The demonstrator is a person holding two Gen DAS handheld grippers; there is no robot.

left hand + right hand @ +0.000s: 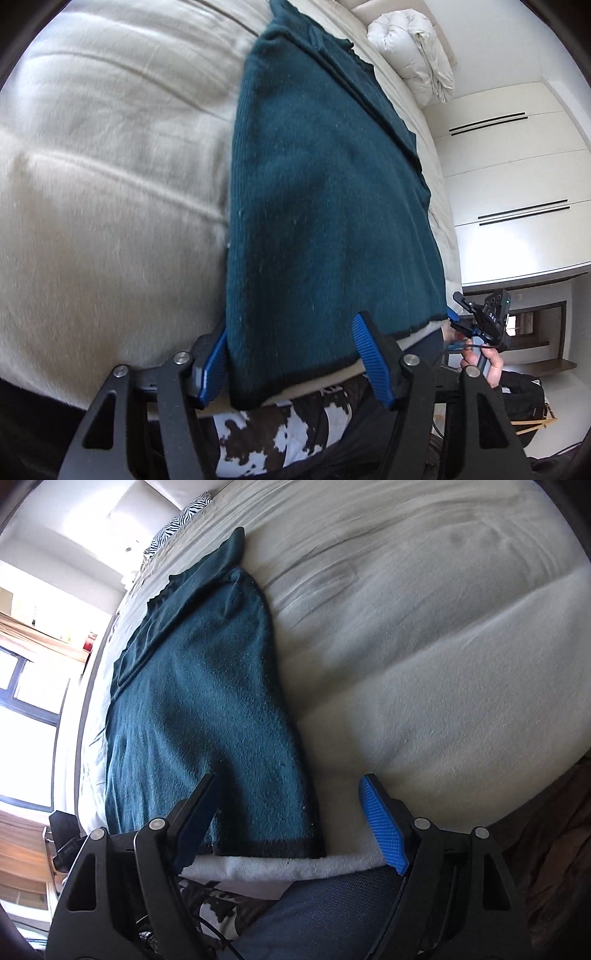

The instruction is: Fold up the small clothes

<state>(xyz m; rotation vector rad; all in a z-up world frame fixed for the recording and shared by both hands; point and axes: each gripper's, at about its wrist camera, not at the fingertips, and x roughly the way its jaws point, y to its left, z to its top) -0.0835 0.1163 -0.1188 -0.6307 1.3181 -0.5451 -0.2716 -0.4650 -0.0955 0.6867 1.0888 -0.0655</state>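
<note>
Bed [92, 184] — sweater [325, 184] lengthwise, hem nearest

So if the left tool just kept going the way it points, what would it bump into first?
Most likely the teal sweater: its near hem already lies between the open left tool. Under it is the cream bed cover. Depth is hard to judge here.

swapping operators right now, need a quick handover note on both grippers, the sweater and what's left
Left gripper: open, jaws astride the near hem corner of the teal sweater, not pinching.
Right gripper: open, astride the other hem corner, empty.
Sweater lies lengthwise on the bed, hem at the near edge; sides look already folded inward into a narrow strip.
Left to do, probably: pinch both hem corners and fold towards the far end.
</note>
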